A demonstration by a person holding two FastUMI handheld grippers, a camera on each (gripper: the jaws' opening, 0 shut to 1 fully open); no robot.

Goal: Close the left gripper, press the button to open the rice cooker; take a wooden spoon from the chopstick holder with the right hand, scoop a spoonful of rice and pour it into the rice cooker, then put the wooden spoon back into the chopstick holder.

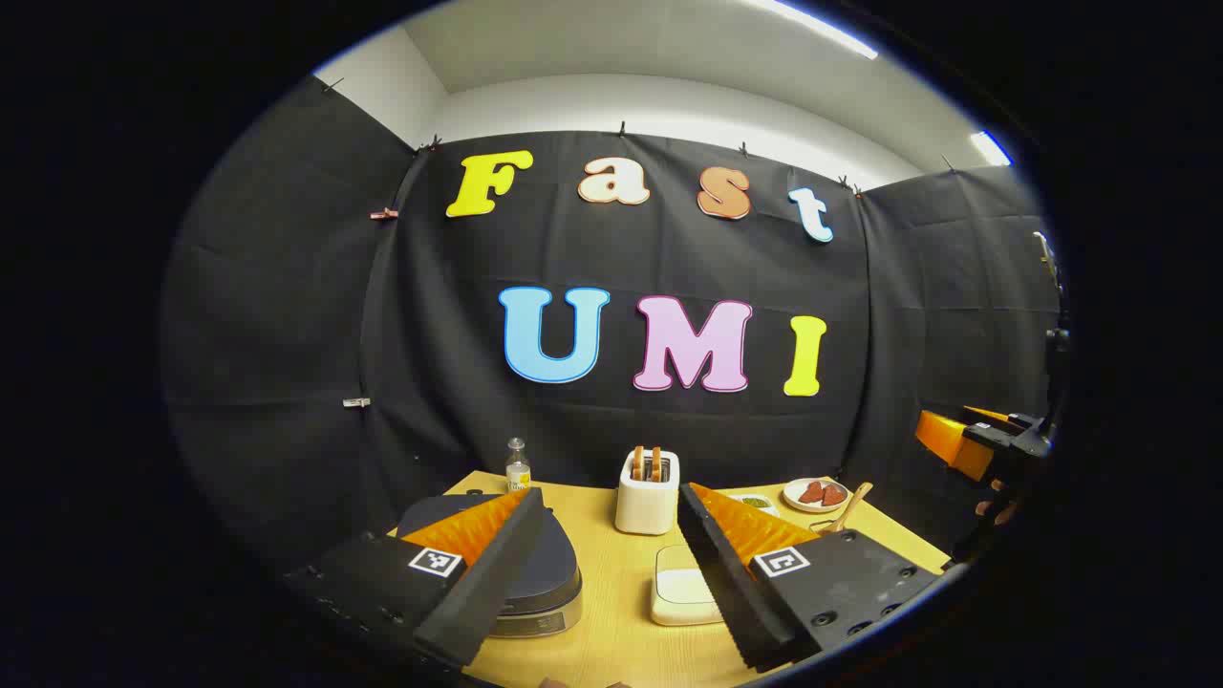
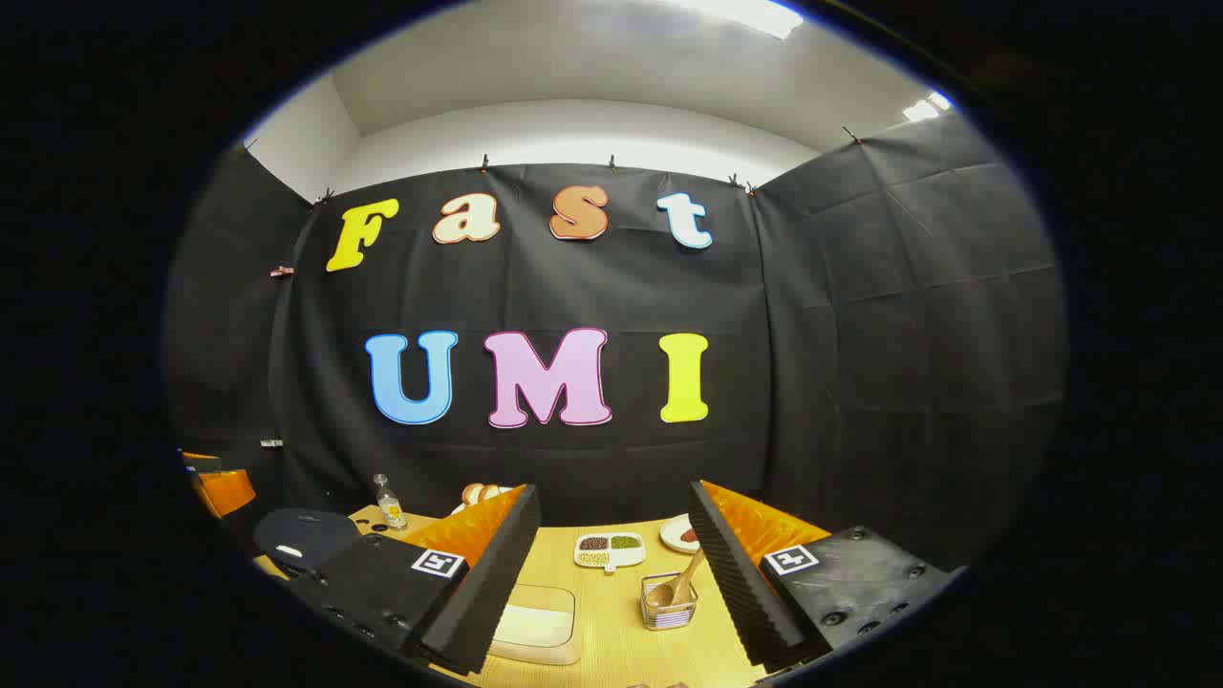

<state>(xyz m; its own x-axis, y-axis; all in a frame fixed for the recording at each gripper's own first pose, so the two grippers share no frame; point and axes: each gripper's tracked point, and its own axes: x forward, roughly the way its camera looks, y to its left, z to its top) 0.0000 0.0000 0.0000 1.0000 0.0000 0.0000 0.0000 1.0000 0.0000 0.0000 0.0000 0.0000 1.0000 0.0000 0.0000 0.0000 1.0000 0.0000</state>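
The rice cooker (image 1: 535, 573), with a dark closed lid over a silver base, sits low on the left of the left gripper view, partly behind one finger. My left gripper (image 1: 611, 502) is open above the table with nothing between its fingers. A white container of rice (image 1: 683, 588) lies between those fingers. In the right gripper view, a wire chopstick holder (image 2: 669, 604) holds the wooden spoon (image 2: 683, 579), leaning right. My right gripper (image 2: 613, 497) is open, raised above and short of the holder. The rice container (image 2: 537, 621) is at its lower left.
A white toaster (image 1: 647, 492) with bread stands mid-table, a small bottle (image 1: 517, 466) at the back left, and a plate (image 1: 815, 494) of red pieces at the back right. A divided dish (image 2: 609, 549) sits behind the holder. The wooden table (image 1: 611, 621) ends at black cloth walls.
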